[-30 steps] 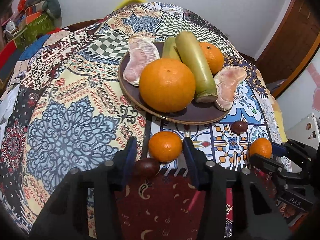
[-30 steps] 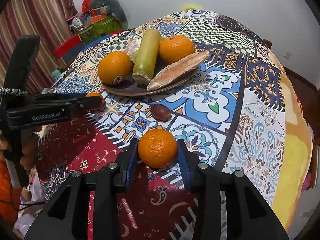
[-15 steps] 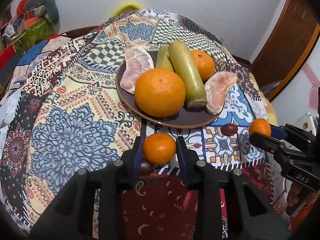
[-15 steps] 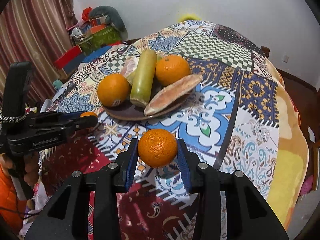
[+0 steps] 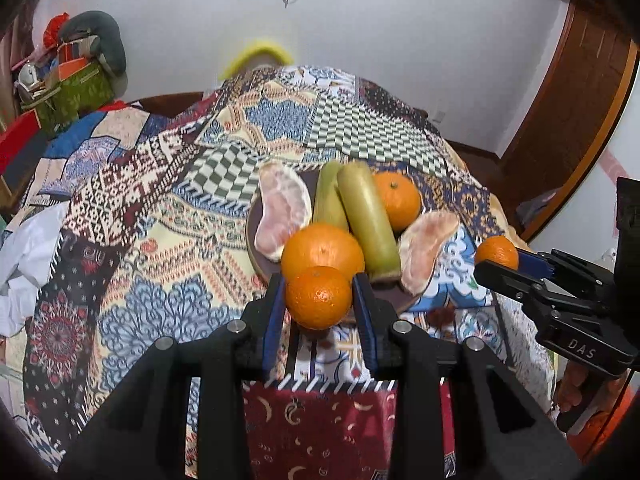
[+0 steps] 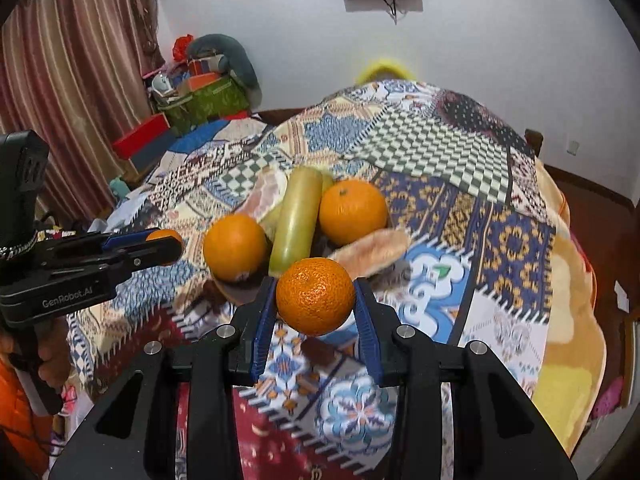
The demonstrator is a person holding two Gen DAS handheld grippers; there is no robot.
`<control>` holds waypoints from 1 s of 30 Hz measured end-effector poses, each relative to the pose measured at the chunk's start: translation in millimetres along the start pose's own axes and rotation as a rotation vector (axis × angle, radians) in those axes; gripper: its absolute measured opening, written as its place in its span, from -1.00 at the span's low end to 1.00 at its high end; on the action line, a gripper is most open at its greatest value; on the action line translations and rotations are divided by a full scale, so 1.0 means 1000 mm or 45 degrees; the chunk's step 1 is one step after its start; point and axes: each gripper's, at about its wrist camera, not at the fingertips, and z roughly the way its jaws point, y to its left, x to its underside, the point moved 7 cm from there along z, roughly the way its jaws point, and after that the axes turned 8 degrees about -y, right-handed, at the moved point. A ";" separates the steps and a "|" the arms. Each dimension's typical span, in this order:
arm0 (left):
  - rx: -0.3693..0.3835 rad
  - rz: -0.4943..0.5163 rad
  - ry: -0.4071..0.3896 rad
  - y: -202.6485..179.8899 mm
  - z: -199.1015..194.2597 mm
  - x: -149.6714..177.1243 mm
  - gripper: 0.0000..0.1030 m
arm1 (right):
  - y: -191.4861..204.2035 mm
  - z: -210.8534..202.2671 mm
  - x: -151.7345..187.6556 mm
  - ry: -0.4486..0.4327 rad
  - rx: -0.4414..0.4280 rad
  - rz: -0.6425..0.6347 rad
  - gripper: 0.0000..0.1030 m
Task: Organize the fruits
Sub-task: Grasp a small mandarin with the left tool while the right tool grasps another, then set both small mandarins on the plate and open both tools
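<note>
My left gripper (image 5: 319, 298) is shut on a small tangerine (image 5: 318, 297) and holds it in the air just in front of the brown plate (image 5: 253, 240). My right gripper (image 6: 315, 298) is shut on another small tangerine (image 6: 315, 296), also lifted above the table near the plate (image 6: 232, 294). The plate holds two large oranges (image 5: 322, 249), green sugarcane pieces (image 5: 366, 216) and two pomelo segments (image 5: 282, 210). Each gripper shows in the other's view, the right one (image 5: 496, 258) and the left one (image 6: 164, 240).
A patchwork cloth (image 5: 160, 208) covers the round table. Dark brown chestnuts lie on it in front of the plate (image 5: 440, 314) (image 6: 318, 350). Boxes and clutter (image 6: 200, 92) stand at the far left, a wooden door (image 5: 580, 100) at the right.
Both grippers closed on their tangerines and lifted them off the cloth, rising and moving toward the plate. The chestnuts stayed on the table.
</note>
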 end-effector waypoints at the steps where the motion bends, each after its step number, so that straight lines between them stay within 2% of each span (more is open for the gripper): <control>1: 0.000 0.001 -0.007 0.000 0.000 -0.003 -0.35 | 0.000 0.001 -0.003 -0.006 0.000 -0.001 -0.32; 17: 0.011 -0.012 -0.046 0.003 0.029 -0.034 -0.35 | -0.005 0.033 -0.028 -0.038 -0.018 0.011 -0.32; 30: -0.031 -0.016 0.023 0.011 0.078 -0.035 -0.35 | -0.008 0.065 -0.012 0.053 -0.014 0.023 -0.32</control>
